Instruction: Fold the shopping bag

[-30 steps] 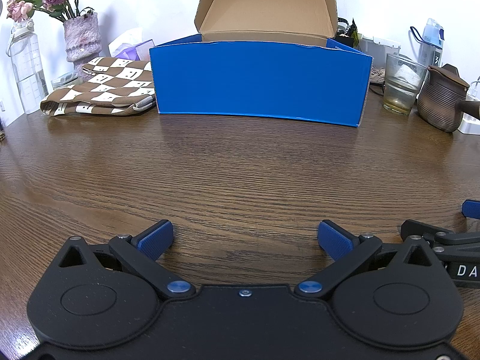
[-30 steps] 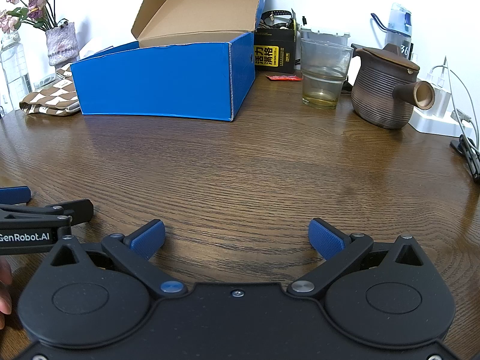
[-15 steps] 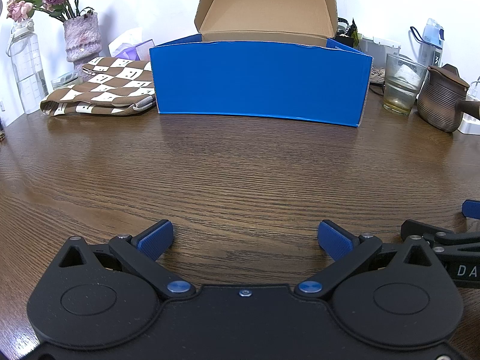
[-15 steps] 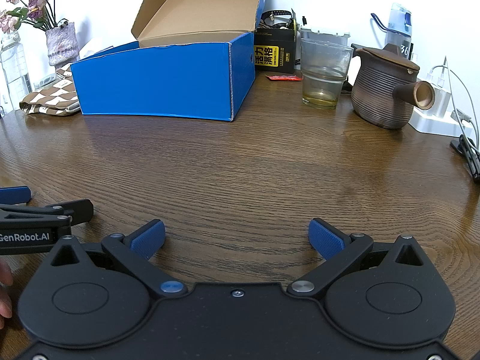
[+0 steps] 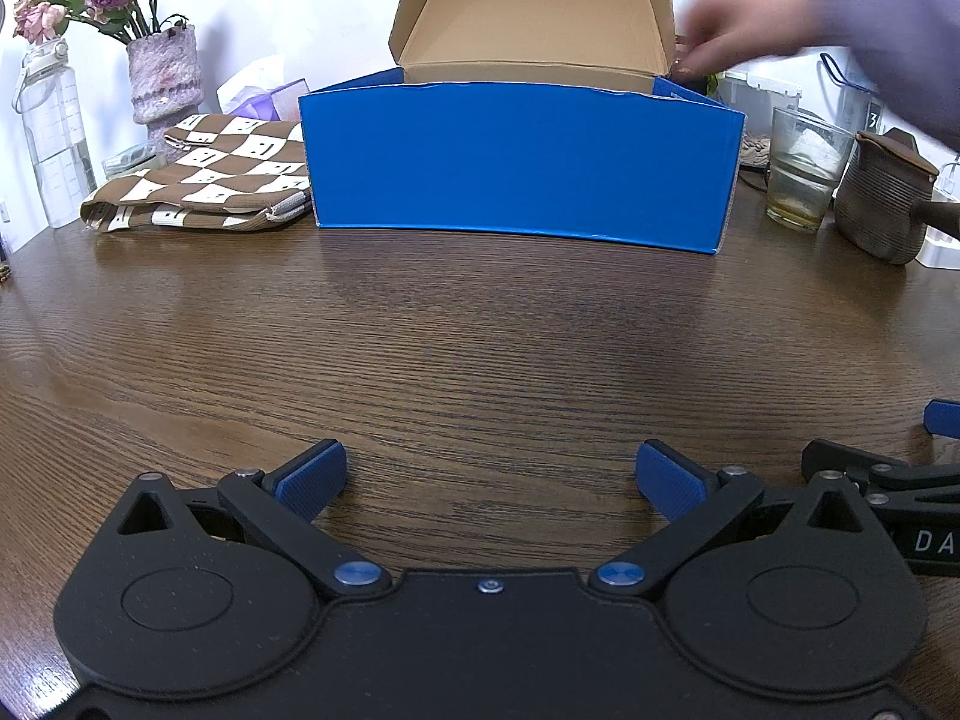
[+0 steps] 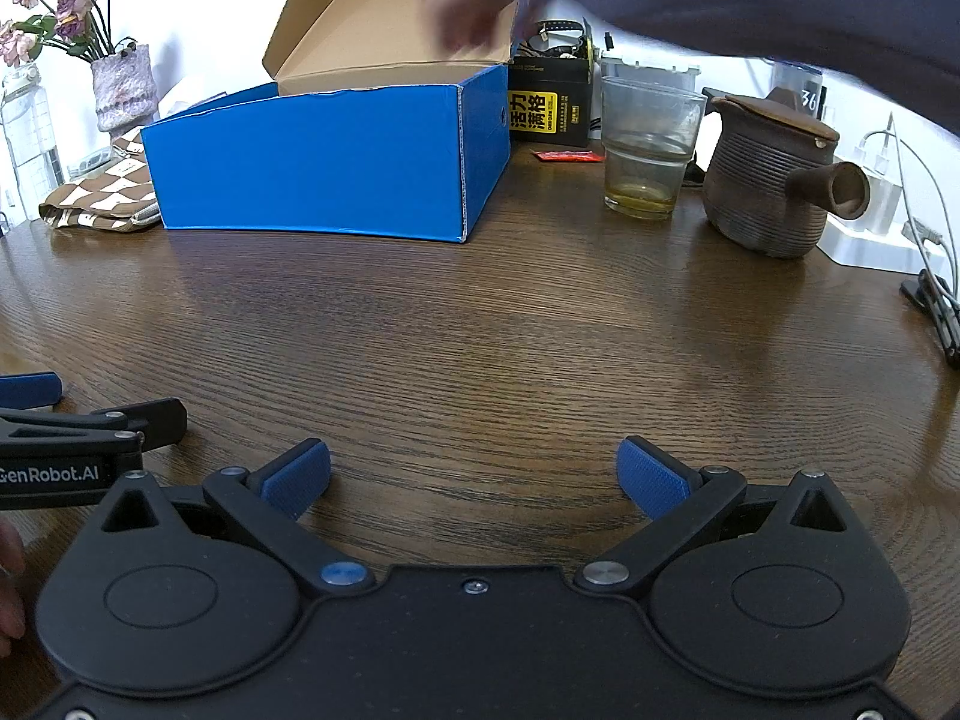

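2 grippers, left point(image 5: 491, 474) and right point(image 6: 474, 471), both spread wide, empty, low over table point(image 5: 480, 336). Folded checkered bag point(image 5: 210, 180) left of blue box point(image 5: 516, 162), touching it. Blurred hand point(image 5: 726, 39) above box. Yellow-labelled carton point(image 6: 547, 111) behind box, right view only.

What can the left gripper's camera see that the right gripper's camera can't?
Only the left wrist view shows the white tissue pack behind the brown-and-white checkered bag.

Only the right wrist view shows the black box with a yellow label, the small red packet and the white cables.

Both show the open blue cardboard box, the clear drinking glass, the brown ribbed teapot and a blurred hand.
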